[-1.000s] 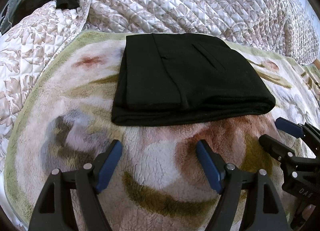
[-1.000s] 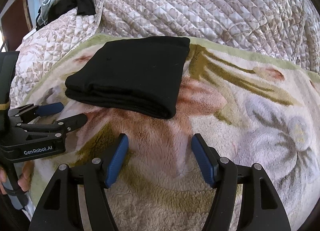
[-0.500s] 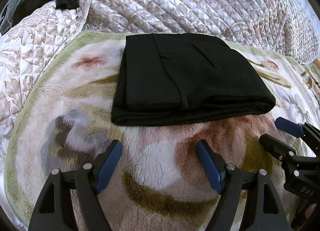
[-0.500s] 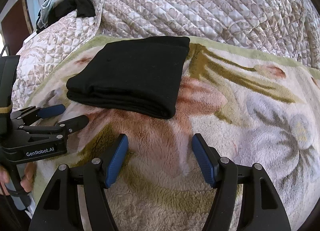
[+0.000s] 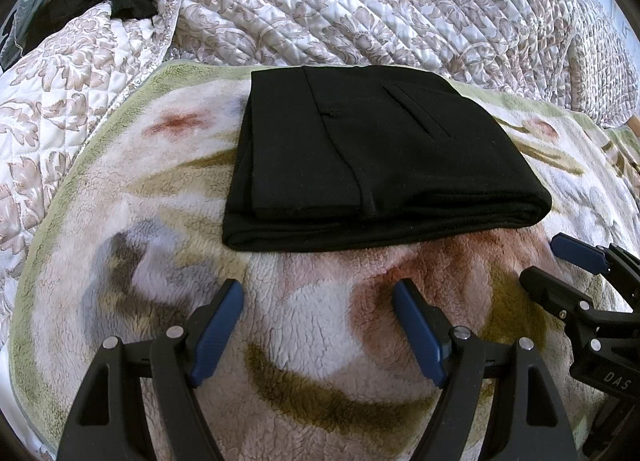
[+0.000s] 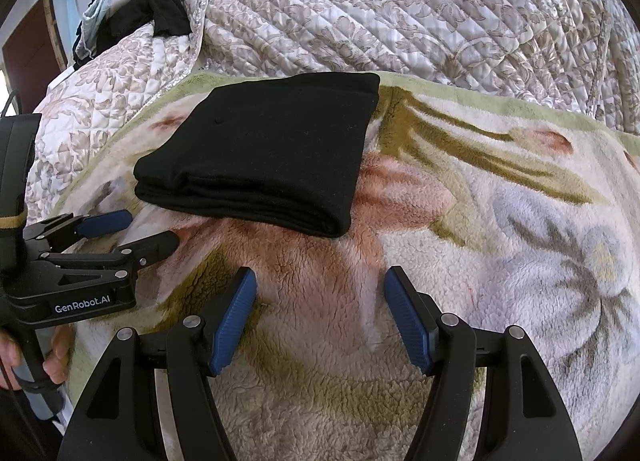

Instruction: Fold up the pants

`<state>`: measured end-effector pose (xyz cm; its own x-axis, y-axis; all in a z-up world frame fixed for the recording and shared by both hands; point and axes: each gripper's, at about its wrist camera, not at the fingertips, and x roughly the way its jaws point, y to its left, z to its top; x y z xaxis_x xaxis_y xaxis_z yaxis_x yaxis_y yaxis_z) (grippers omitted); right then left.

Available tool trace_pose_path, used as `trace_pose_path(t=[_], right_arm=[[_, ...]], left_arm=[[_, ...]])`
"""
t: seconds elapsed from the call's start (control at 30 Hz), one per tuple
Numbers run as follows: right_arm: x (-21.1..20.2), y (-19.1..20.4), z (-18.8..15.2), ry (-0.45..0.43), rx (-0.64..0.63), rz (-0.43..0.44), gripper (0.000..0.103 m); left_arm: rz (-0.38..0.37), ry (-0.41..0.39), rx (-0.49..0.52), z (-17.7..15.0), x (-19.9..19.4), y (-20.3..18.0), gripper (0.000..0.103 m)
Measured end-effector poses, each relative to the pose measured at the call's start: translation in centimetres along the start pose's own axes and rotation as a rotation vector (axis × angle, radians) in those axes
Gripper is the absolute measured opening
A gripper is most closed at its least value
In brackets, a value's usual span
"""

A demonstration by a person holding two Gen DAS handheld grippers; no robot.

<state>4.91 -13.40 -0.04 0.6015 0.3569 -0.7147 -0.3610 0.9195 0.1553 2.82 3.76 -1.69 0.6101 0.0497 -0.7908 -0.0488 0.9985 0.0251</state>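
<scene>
1. The black pants (image 5: pixel 372 157) lie folded into a thick rectangular stack on the fleece blanket (image 5: pixel 320 325), in the upper middle of my left wrist view. A welt pocket slit shows on the top layer, and the layered fold edges face me.
2. My left gripper (image 5: pixel 318 313) hovers over the blanket at the bottom centre of the frame, its blue pads (image 5: pixel 216 335) spread wide with nothing between them. It stands clear of the pants, near their front edge.
3. My right gripper (image 6: pixel 320 303) is likewise spread wide and empty, low in its own view, over the pink and olive flower pattern of the blanket (image 6: pixel 500 221).
4. From the right wrist view the pants (image 6: pixel 264 157) sit in the upper left of centre, apart from both grippers. My left gripper (image 6: pixel 140 231) shows at the left edge, its tips just beside the stack's near left corner.
5. A quilted floral bedspread (image 5: pixel 360 5) rises behind the blanket, and a pile of dark clothes (image 6: pixel 156 9) lies in the upper left.
</scene>
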Motion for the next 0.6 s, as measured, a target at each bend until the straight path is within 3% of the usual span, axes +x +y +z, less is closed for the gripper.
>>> trace_pose_path(t=[0.6], right_arm=[[-0.01, 0.01, 0.03, 0.000, 0.003, 0.003, 0.067]], left_arm=[[0.003, 0.003, 0.004, -0.04, 0.08, 0.03, 0.080]])
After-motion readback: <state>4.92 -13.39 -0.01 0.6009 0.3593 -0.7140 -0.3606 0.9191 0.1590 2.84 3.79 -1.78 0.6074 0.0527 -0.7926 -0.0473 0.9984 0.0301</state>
